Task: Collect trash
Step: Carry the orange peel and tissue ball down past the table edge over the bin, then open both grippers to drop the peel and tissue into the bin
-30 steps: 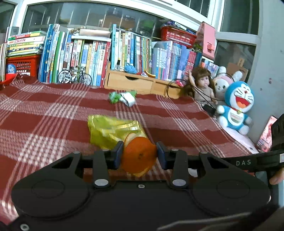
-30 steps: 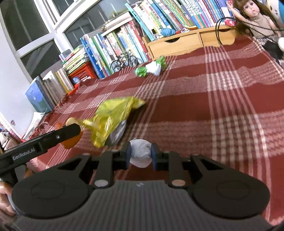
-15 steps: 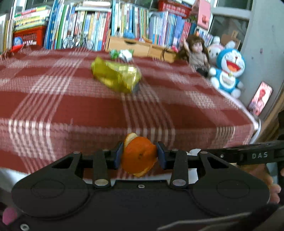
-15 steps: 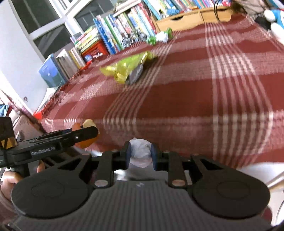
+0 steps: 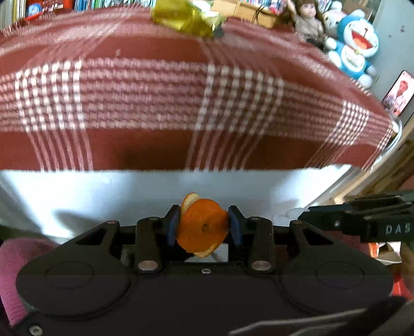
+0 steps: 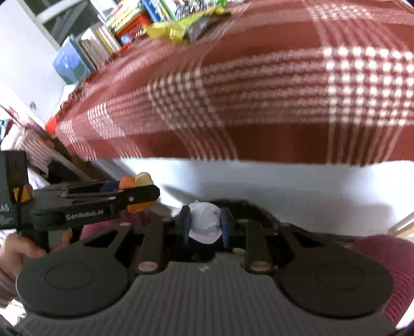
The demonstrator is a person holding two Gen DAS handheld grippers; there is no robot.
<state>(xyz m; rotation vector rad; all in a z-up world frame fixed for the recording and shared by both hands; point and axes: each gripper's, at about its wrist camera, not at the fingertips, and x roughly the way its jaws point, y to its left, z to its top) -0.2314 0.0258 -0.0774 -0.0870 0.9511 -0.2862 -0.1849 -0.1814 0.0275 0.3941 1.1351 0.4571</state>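
Both grippers have pulled back off the bed point(image 5: 155, 144) and dipped below its edge. Left gripper point(image 5: 203, 228) jaws pinch the peel point(image 5: 201, 230), right gripper point(image 6: 204, 223) jaws pinch the tissue point(image 6: 205, 222). Probably bin-bound; the yellow wrapper point(image 5: 186, 16) is left up there.

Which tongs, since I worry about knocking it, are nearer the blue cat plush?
Right. The blue cat plush sits at the table's far right; the right tongs hang off the near edge on that side, the left tongs beside them, farther away.
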